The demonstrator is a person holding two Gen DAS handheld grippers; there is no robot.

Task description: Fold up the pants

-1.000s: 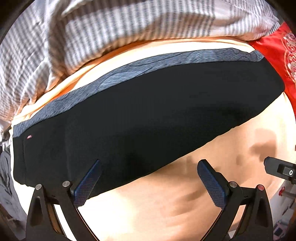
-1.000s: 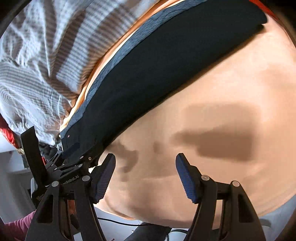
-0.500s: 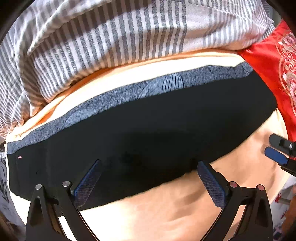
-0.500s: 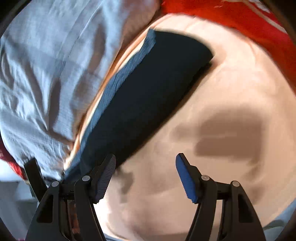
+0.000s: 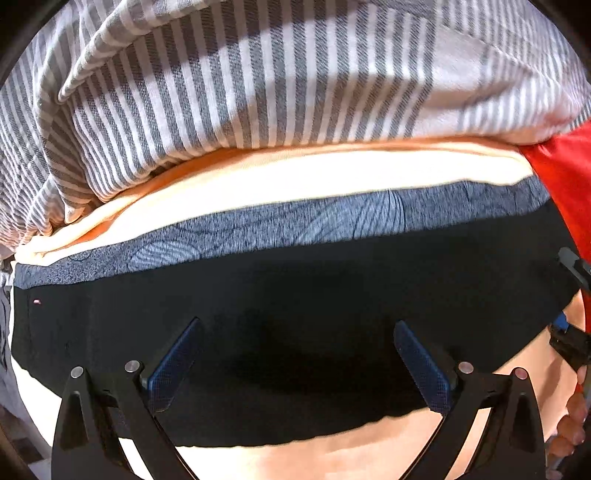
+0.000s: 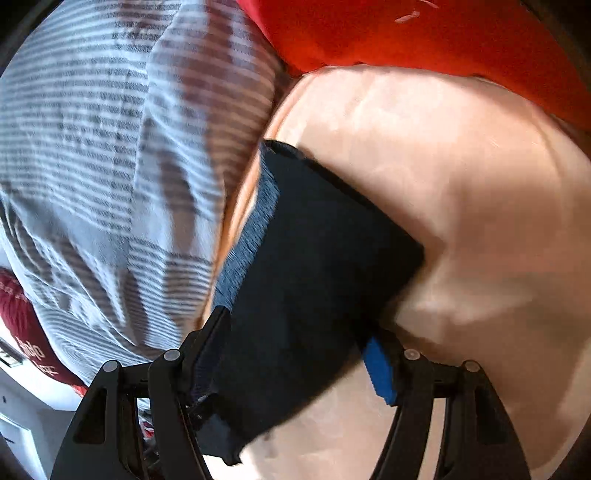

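The black pants [image 5: 295, 295] lie folded in a long band across the peach bed sheet [image 5: 332, 458], with a grey-blue patterned strip [image 5: 295, 229] along their far edge. My left gripper [image 5: 295, 354] is open, its blue pads low over the band's near middle. In the right wrist view the pants' end [image 6: 314, 266] lies between the fingers of my right gripper [image 6: 295, 350], which is open and straddles the cloth. The right gripper also shows at the right edge of the left wrist view [image 5: 570, 332].
A grey-and-white striped blanket [image 5: 258, 92] is bunched behind the pants. A red embroidered cloth [image 5: 565, 177] lies at the right, also in the right wrist view [image 6: 406, 33]. A hand [image 5: 576, 413] shows at the lower right.
Both grippers have moved forward onto the pants. The left now sits over the band's middle. The right swung over to the band's end, which now lies between its fingers.
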